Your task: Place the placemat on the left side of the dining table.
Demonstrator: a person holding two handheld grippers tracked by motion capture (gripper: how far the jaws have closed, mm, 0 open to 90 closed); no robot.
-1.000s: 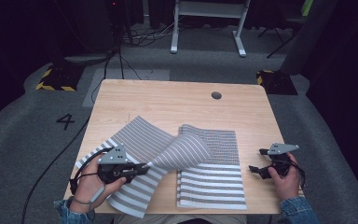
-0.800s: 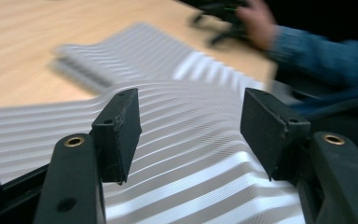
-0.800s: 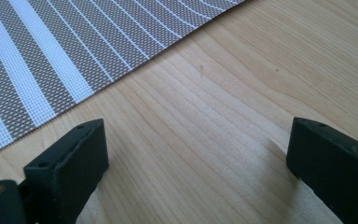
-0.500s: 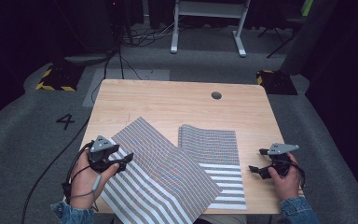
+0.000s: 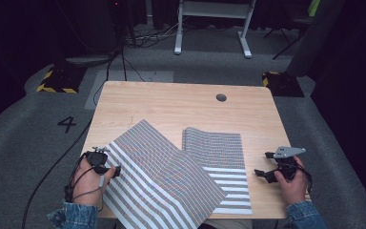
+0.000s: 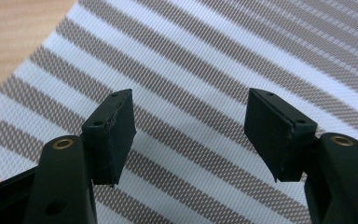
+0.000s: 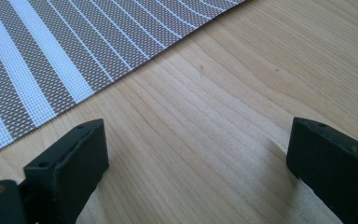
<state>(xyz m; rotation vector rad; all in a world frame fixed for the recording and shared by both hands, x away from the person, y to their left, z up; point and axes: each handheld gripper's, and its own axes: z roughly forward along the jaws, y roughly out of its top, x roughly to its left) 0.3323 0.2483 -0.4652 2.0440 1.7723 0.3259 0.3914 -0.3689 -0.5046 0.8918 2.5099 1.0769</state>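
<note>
Two striped woven placemats lie on the wooden table (image 5: pixel 171 100). The left placemat (image 5: pixel 162 181) lies flat and askew, its right corner over the right placemat (image 5: pixel 219 145). My left gripper (image 5: pixel 116 171) is low at the left placemat's left edge; its jaws have just been opening and stand open with nothing between them. In the left gripper view, the left gripper (image 6: pixel 191 130) hovers over the stripes of the left placemat (image 6: pixel 205 56). My right gripper (image 5: pixel 262 164) rests open to the right of the right placemat. The right gripper view has the right gripper (image 7: pixel 196 163) over bare wood, the right placemat's edge (image 7: pixel 74 42) beyond it.
A round cable hole (image 5: pixel 221 97) sits near the table's far edge. The left placemat's near corner hangs over the table's front edge. The far half of the table is bare wood. A white desk frame (image 5: pixel 209 28) stands on the floor behind.
The left gripper let go of the left placemat, which has unfolded from a raised curl to lie flat. The left hand moved left and down. The right hand kept still.
</note>
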